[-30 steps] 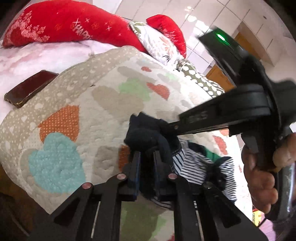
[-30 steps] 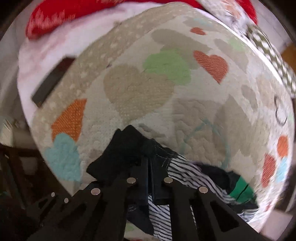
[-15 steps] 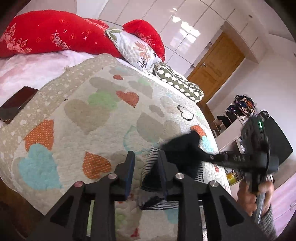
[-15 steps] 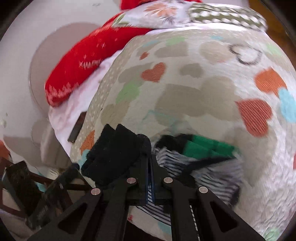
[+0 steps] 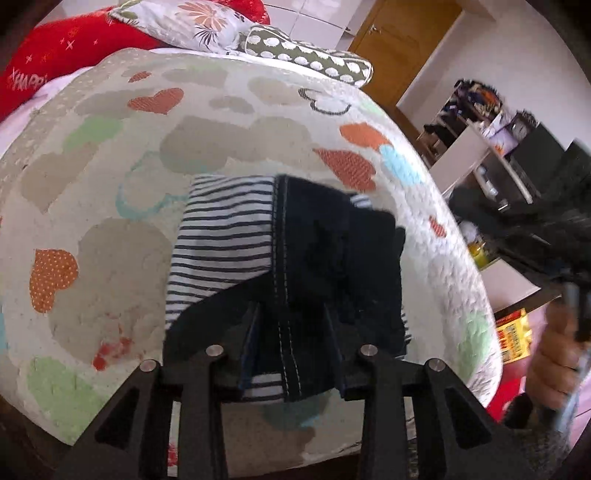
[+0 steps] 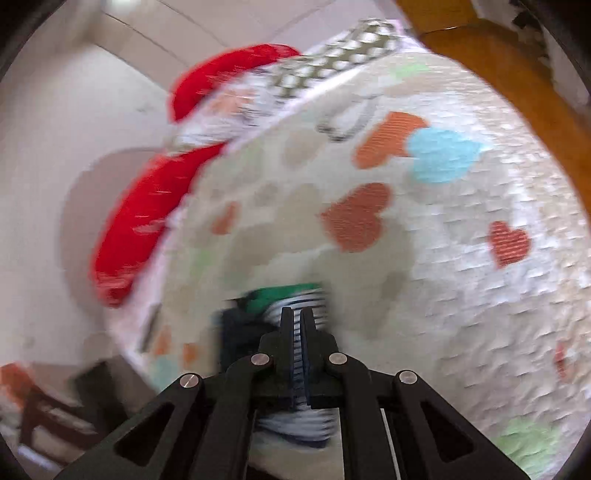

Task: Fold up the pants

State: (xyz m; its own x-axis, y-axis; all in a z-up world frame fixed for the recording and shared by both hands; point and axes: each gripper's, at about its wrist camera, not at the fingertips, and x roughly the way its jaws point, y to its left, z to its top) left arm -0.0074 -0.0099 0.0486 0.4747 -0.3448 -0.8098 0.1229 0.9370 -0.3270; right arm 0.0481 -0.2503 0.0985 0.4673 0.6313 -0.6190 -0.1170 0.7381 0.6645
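Here the pants (image 5: 325, 254), dark with a striped lining, lie folded on the heart-patterned quilt (image 5: 229, 155) near its front edge. The left gripper (image 5: 293, 332) straddles their stitched seam, its jaws just opened and clear of the cloth. The right gripper (image 6: 296, 332) is clenched with nothing visibly between its fingers, in a blurred view. Pillows (image 5: 207, 26) sit beyond.
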